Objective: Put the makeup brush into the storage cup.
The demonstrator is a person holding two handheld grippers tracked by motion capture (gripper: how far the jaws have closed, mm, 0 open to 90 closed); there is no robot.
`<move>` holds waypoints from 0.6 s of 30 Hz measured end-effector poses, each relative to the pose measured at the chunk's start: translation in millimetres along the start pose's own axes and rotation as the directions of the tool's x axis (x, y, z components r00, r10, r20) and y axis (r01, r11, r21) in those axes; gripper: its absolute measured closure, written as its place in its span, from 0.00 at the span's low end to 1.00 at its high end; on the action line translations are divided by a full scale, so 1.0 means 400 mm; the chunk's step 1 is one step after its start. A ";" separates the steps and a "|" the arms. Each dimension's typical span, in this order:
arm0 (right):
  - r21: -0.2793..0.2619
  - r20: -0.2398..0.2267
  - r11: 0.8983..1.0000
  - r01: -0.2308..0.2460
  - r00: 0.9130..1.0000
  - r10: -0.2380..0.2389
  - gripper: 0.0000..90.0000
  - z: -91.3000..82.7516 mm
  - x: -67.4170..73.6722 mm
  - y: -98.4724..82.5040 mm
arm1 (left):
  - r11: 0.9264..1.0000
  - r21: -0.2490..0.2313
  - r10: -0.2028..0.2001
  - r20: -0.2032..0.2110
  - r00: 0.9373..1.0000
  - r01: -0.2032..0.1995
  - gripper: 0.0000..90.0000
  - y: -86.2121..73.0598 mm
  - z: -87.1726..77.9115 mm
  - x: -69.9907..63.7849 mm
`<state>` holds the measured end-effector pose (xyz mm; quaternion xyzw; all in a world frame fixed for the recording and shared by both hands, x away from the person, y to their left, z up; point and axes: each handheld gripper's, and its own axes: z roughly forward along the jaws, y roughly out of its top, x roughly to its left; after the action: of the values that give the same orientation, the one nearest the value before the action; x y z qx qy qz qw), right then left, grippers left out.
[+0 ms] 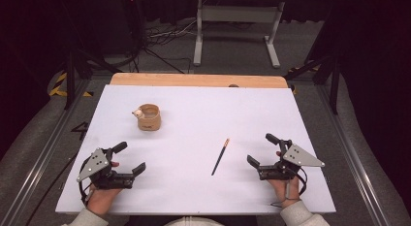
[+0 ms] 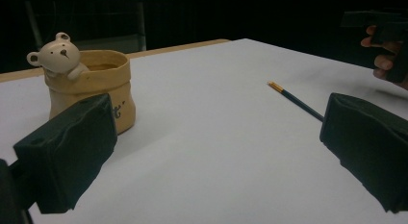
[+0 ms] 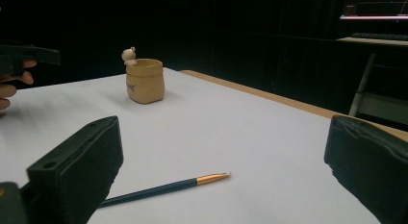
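Two things lie on the white desk (image 1: 194, 187), and neither has been picked up. The pen (image 1: 220, 156), dark with a gold tip, lies flat between the two hands, nearer the right gripper (image 1: 261, 155). The tan pot (image 1: 149, 117), with a small bear figure on its rim, stands upright well apart from the pen, toward the far left.

The left gripper (image 1: 132, 159) rests near the front edge with its fingers spread wide and nothing between them. The right gripper's fingers also stand wide apart and empty; in the right gripper view the pen (image 3: 163, 188) lies just ahead of them, untouched.

By my reading, the work is at its very start. Likely the pen is meant to go into the pot. Still to do: reach the pen, close on it, lift it, carry it across and lower it in.
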<state>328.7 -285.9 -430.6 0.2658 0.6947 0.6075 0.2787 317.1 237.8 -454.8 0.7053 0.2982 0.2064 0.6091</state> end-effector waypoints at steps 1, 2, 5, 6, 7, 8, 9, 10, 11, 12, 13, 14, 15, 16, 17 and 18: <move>-0.001 -0.002 1.000 0.000 1.000 0.000 0.00 0.000 0.000 0.000 | 1.000 -0.002 -0.002 0.001 1.000 0.002 0.00 0.001 0.000 0.000; -0.001 -0.002 1.000 0.000 1.000 0.000 0.00 0.000 0.000 0.000 | 1.000 -0.007 -0.007 0.000 1.000 0.007 0.00 0.002 0.000 -0.002; -0.003 -0.002 1.000 -0.004 1.000 0.004 0.00 -0.002 0.000 0.001 | 1.000 -0.009 -0.004 0.009 1.000 0.004 0.00 0.006 0.004 -0.005; -0.005 -0.002 1.000 -0.007 1.000 0.007 0.00 -0.003 -0.001 0.001 | 1.000 -0.004 0.001 0.016 1.000 -0.001 0.00 0.008 0.006 -0.006; -0.005 -0.002 1.000 -0.007 1.000 0.007 0.00 -0.003 -0.001 0.001 | 1.000 -0.001 0.002 0.020 1.000 -0.002 0.00 0.009 0.008 -0.007; -0.004 -0.002 1.000 -0.010 1.000 0.010 0.00 -0.003 -0.002 0.001 | 1.000 -0.008 0.002 0.020 1.000 -0.002 0.00 0.009 0.010 -0.010; -0.005 -0.005 1.000 -0.014 1.000 0.014 0.00 -0.003 -0.003 0.001 | 1.000 -0.009 0.002 0.024 1.000 -0.002 0.00 0.010 0.011 -0.011; -0.004 -0.007 1.000 -0.017 1.000 0.017 0.00 -0.003 -0.002 0.000 | 1.000 -0.007 -0.003 0.026 1.000 0.003 0.00 0.011 0.011 -0.013; -0.002 -0.007 1.000 -0.014 1.000 0.014 0.00 -0.002 -0.002 0.000 | 1.000 -0.004 0.005 0.029 1.000 -0.005 0.00 0.012 0.012 -0.012; -0.001 -0.006 1.000 -0.013 1.000 0.013 0.00 -0.003 -0.002 0.001 | 1.000 -0.005 0.005 0.030 1.000 -0.004 0.00 0.013 0.012 -0.013; -0.006 -0.006 1.000 -0.012 1.000 0.012 0.00 -0.003 -0.002 0.002 | 1.000 -0.006 0.001 0.031 1.000 -0.001 0.00 0.013 0.012 -0.013; -0.007 -0.005 1.000 -0.012 1.000 0.012 0.00 -0.004 -0.002 0.002 | 1.000 -0.010 0.006 0.033 0.999 -0.006 0.00 0.015 0.014 -0.014; -0.008 -0.007 1.000 -0.010 1.000 0.010 0.00 -0.004 -0.002 0.002 | 1.000 -0.010 0.005 0.033 0.999 -0.005 0.00 0.015 0.014 -0.015; -0.007 -0.007 1.000 -0.011 1.000 0.011 0.00 -0.004 -0.002 0.001 | 1.000 -0.010 0.009 0.032 0.999 -0.008 0.00 0.016 0.014 -0.015; -0.007 -0.007 1.000 -0.011 1.000 0.011 0.00 -0.004 -0.002 0.001 | 1.000 -0.010 0.009 0.032 0.999 -0.008 0.00 0.016 0.014 -0.015; -0.009 -0.011 1.000 -0.017 1.000 0.017 0.00 -0.005 -0.003 0.001 | 1.000 -0.009 0.009 0.032 0.999 -0.009 0.00 0.016 0.014 -0.015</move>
<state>328.2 -288.1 -429.8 0.2671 0.6912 0.6144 0.2710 317.4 229.0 -449.2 0.7071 0.2844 0.1989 0.6161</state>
